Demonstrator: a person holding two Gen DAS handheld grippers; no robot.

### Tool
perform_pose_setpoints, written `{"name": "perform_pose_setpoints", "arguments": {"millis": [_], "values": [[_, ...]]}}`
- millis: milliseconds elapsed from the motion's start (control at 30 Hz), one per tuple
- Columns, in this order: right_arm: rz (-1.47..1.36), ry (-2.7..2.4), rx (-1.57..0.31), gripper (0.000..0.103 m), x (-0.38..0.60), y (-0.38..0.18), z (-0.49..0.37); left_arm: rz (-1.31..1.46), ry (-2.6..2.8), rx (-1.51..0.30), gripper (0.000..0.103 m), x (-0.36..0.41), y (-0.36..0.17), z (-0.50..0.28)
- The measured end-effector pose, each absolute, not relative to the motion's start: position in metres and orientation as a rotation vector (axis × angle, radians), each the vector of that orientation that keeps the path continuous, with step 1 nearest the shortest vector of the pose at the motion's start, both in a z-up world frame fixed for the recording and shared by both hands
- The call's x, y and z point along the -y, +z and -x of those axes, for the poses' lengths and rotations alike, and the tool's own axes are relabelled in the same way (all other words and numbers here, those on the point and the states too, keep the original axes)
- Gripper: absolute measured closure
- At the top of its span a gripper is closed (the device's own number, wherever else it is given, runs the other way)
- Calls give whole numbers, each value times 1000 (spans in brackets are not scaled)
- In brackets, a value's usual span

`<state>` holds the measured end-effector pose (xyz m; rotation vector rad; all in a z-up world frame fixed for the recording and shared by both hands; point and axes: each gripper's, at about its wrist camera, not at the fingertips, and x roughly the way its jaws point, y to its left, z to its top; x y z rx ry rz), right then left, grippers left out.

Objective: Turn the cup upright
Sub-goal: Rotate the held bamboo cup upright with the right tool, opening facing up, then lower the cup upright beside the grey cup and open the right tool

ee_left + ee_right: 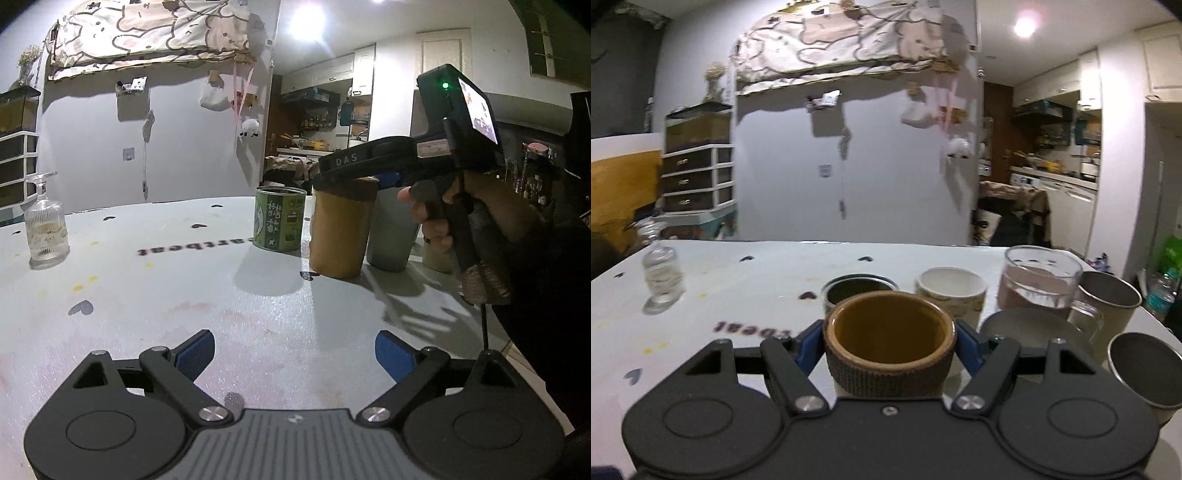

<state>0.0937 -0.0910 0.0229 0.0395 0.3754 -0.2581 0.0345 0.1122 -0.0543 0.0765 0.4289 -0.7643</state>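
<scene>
A brown cup [889, 334] with a dark woven band below its rim stands mouth-up between the blue pads of my right gripper [889, 343], which is shut on it. In the left wrist view the same cup [341, 232] stands upright on the white table [184, 295], with the right gripper [351, 173] clamped around its top and a hand on the handle. My left gripper [295, 354] is open and empty, low over the table, well in front of the cup.
Around the brown cup stand a green tin [279, 218], a white paper cup [951, 295], a glass mug with dark liquid [1039, 284], a grey cup [393, 232] and two metal cups [1108, 299]. A glass bottle [46, 229] stands far left.
</scene>
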Motion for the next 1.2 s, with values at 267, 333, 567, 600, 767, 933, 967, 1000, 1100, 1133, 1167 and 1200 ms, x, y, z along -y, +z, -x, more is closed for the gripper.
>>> {"name": "perform_pose_setpoints", "arguments": {"millis": [267,333,567,600,767,933,967,1000,1100,1133,1167,1200], "values": [[10,-329,-363,29,87,21,-100,-76,-765,-431,9,-113,-56,-34],[10,-329,-365,29,88,21,-101,-76,-765,-430,9,-113,-56,-33],[-11,-314,-339,21,86,31,-85,-76,-743,-409,9,-115,-52,-35],[-10,-307,-330,21,84,33,-80,-74,-738,-403,9,-116,-51,-36],[-20,-270,-280,20,73,42,-43,-65,-702,-367,9,-118,-40,-41],[-19,-262,-249,17,65,39,-2,-50,-645,-339,9,-120,-29,-45],[-14,-269,-242,16,63,38,4,-44,-635,-333,9,-121,-27,-46],[-10,-278,-237,16,62,36,10,-38,-626,-329,9,-121,-25,-46],[-22,-292,-237,15,62,30,23,-26,-600,-315,9,-122,-20,-44],[-28,-294,-238,15,62,28,27,-24,-594,-312,9,-121,-19,-44],[-33,-298,-237,15,62,26,31,-24,-588,-309,9,-123,-18,-42],[-37,-303,-237,15,63,24,35,-25,-580,-306,8,-123,-17,-42]]}}
